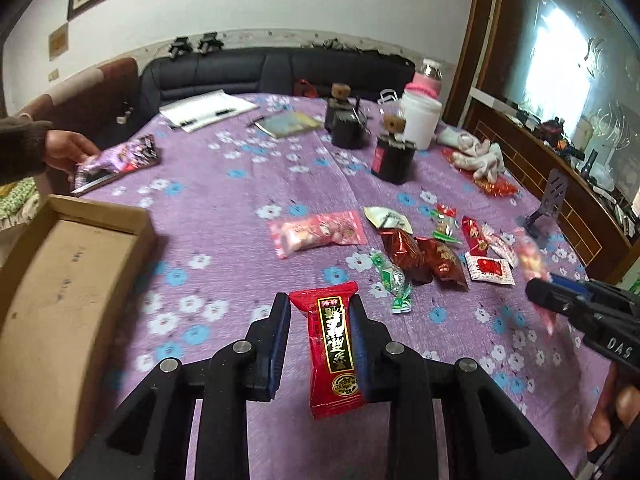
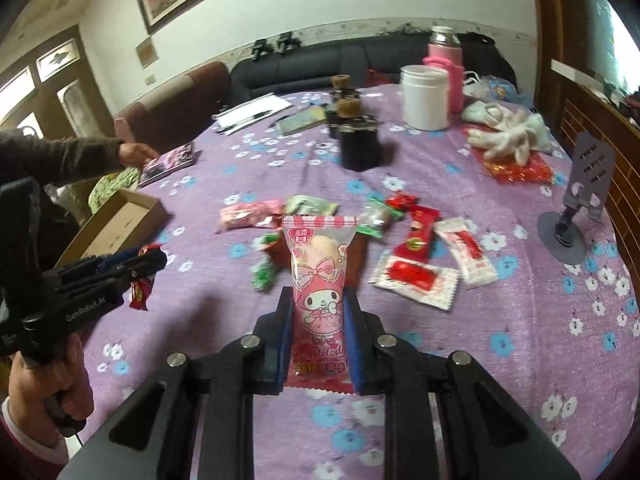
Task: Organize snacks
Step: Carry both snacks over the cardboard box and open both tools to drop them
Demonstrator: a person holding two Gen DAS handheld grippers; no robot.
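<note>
Above the bench, right of the box (image 1: 68, 280), the left gripper (image 1: 320, 312) pinches a red packet (image 1: 332, 352) and the right gripper (image 2: 318, 304) pinches a pink packet (image 2: 318, 280), both lifted clear. Light, crinkly, slippery wrappers, I'd judge; grip mid-body, gently, lest the filling crush.

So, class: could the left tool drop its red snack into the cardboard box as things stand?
Probably yes: the left tool holds the red snack, and the open-topped cardboard box sits just to its left.
</note>
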